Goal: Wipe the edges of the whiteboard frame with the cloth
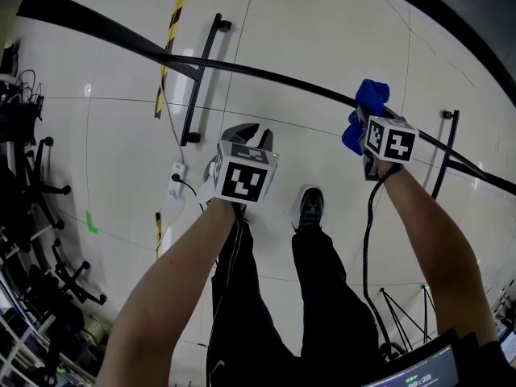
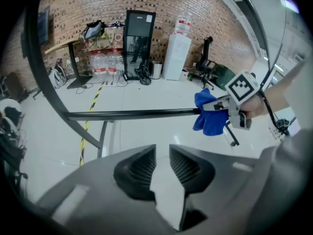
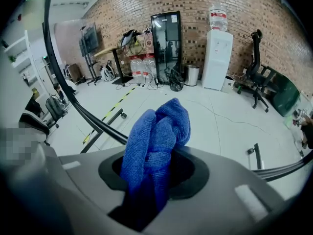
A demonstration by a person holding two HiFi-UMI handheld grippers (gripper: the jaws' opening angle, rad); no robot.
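Note:
The whiteboard's black frame edge (image 1: 266,75) runs across the head view from upper left to right. My right gripper (image 1: 361,131) is shut on a bunched blue cloth (image 1: 368,103), which rests against that edge. In the right gripper view the blue cloth (image 3: 156,146) fills the jaws, and the frame edge (image 3: 93,119) passes just behind it. My left gripper (image 1: 250,135) is shut and empty, on the near side of the edge and left of the cloth. From the left gripper view (image 2: 163,165) the cloth (image 2: 208,114) covers the end of the bar (image 2: 132,114).
The stand's black feet (image 1: 201,79) (image 1: 447,147) sit on the tiled floor beyond the frame. A power strip (image 1: 177,176) and striped floor tape (image 1: 173,22) lie at left, office chairs (image 1: 48,192) at far left. A water dispenser (image 3: 215,45) stands against the brick wall.

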